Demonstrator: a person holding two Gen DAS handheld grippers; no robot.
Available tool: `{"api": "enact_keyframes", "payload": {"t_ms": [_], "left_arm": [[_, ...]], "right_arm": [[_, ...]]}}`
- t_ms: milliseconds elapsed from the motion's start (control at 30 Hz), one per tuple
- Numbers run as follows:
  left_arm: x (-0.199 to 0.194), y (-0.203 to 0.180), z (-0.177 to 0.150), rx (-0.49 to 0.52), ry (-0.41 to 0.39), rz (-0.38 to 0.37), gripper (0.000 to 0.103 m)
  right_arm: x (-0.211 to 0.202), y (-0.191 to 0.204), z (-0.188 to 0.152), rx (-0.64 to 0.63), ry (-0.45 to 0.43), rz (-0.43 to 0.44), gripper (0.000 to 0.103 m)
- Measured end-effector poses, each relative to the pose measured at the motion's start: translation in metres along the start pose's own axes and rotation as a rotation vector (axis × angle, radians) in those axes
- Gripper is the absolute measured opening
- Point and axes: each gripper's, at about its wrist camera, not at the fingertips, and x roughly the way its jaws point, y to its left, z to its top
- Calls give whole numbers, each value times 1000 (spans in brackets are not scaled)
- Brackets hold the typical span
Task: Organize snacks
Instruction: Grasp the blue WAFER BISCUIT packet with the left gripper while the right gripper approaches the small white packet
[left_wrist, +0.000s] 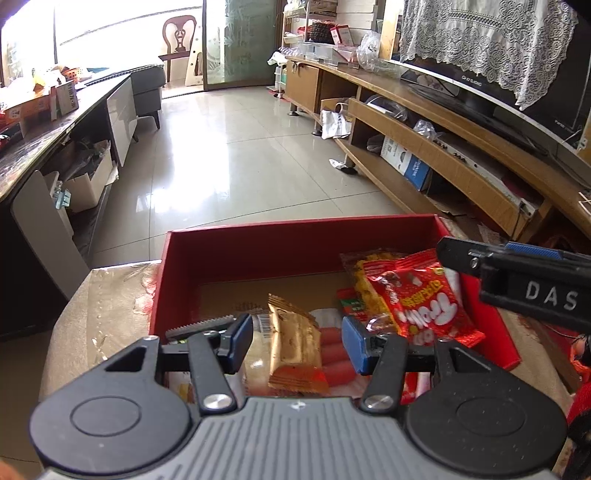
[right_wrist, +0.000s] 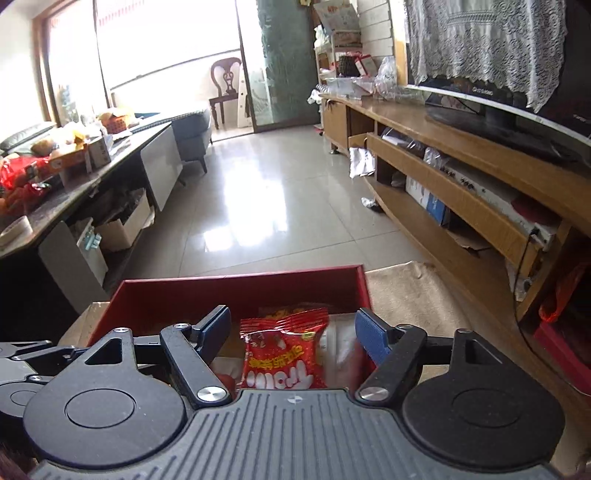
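A red box (left_wrist: 258, 254) stands on a beige-covered table and holds several snacks. My left gripper (left_wrist: 297, 339) hovers open over its near part. A golden wrapped snack (left_wrist: 295, 354) lies between and below the blue pads, untouched. Under it shows a pack of red sausages (left_wrist: 334, 356). A red gummy packet (left_wrist: 424, 302) rests on a yellow packet (left_wrist: 365, 280) at the box's right. My right gripper (right_wrist: 293, 328) is open above the same red gummy packet (right_wrist: 284, 350) inside the red box (right_wrist: 221, 291), its pads clear of the packet. One right finger (left_wrist: 517, 275) juts in from the right in the left wrist view.
A long wooden TV stand (left_wrist: 424, 122) with a television (left_wrist: 517, 85) runs along the right. A dark low table (left_wrist: 55, 125) with boxes and snacks stands at the left. Glossy tiled floor (left_wrist: 240, 155) lies beyond the box. Beige tablecloth (right_wrist: 410, 295) surrounds the box.
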Motion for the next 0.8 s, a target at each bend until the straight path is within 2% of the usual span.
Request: {"api": "enact_keyframes", "payload": {"t_ms": [133, 267, 467, 567, 700, 800], "left_arm": [[-14, -15, -10, 22, 8, -45, 48], [-25, -37, -24, 68, 27, -92, 48], [-31, -82, -57, 113, 123, -222, 49], [-26, -114, -73, 181, 156, -290, 49], [-8, -158, -78, 311, 198, -450, 49], [10, -184, -76, 401, 222, -502, 49]], "right_arm": [[-22, -15, 0, 24, -10, -28, 80], [-43, -28, -9, -4, 0, -87, 80], [-71, -56, -36, -27, 56, -173, 80], [-87, -78, -48, -2, 81, -203, 80], [-109, -105, -61, 51, 89, -199, 80], [-120, -121, -71, 72, 92, -196, 80]]}}
